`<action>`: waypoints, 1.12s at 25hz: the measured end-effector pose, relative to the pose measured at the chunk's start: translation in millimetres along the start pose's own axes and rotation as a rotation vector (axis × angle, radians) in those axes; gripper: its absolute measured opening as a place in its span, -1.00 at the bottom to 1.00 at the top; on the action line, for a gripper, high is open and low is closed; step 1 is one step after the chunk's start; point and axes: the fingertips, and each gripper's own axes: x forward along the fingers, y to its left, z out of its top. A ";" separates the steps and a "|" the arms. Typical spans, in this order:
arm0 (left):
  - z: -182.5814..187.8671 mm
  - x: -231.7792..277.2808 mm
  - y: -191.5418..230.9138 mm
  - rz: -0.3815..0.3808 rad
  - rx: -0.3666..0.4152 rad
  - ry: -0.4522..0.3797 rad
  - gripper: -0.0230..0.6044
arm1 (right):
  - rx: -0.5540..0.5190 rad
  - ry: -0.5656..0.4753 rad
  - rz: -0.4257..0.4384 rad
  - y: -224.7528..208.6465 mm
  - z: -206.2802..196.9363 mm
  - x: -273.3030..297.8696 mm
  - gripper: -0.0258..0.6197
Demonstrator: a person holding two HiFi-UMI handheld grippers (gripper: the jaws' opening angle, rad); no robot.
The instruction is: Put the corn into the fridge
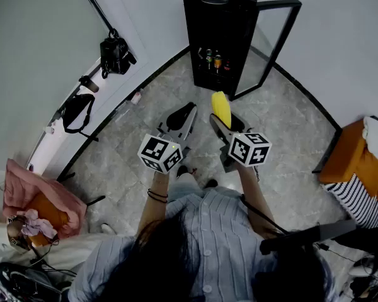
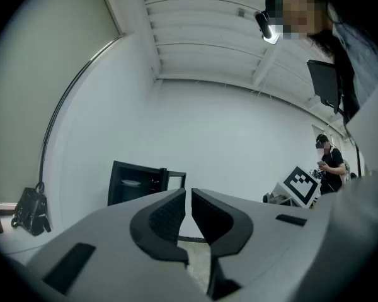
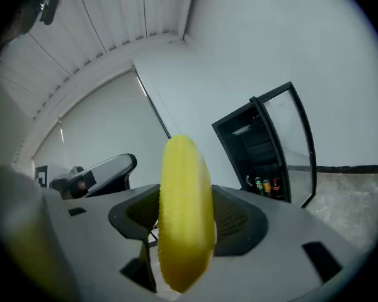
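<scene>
Head view | one corn (image 1: 221, 107) clamped in right gripper (image 1: 225, 119) | left gripper (image 1: 184, 111) closed, empty | one fridge (image 1: 222, 24) open

Person: pale blue-grey striped shirt (image 1: 208, 231) w/ buttons down the front; dark hair (image 1: 157, 260); black bands (image 1: 156, 195) on left wrist; thin black cable (image 1: 259, 214) by right forearm. Left claw (image 1: 184, 113) & right claw (image 1: 222, 119): grey bodies, black ribbed pads. Each carries a white cube (image 1: 159, 153) w/ black square markers.
</scene>
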 end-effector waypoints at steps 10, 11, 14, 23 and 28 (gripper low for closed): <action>-13.9 1.3 -9.9 -0.015 0.021 0.043 -0.86 | 0.031 -0.017 0.015 -3.5 -3.7 -1.7 -0.14; -15.3 1.1 -10.0 -0.016 0.024 0.049 -0.86 | 0.029 -0.013 0.013 -3.6 -4.2 -0.8 -0.14; -18.9 1.5 -5.7 -0.010 0.024 0.061 -0.86 | 0.021 0.003 0.008 -4.3 -6.2 3.6 -0.14; -27.2 7.0 23.4 -0.021 -0.003 0.080 -0.86 | 0.056 0.032 -0.009 -7.0 -15.7 32.0 -0.14; -25.5 39.5 58.4 -0.037 -0.008 0.086 -0.86 | 0.074 0.028 -0.024 -24.7 2.6 68.8 -0.14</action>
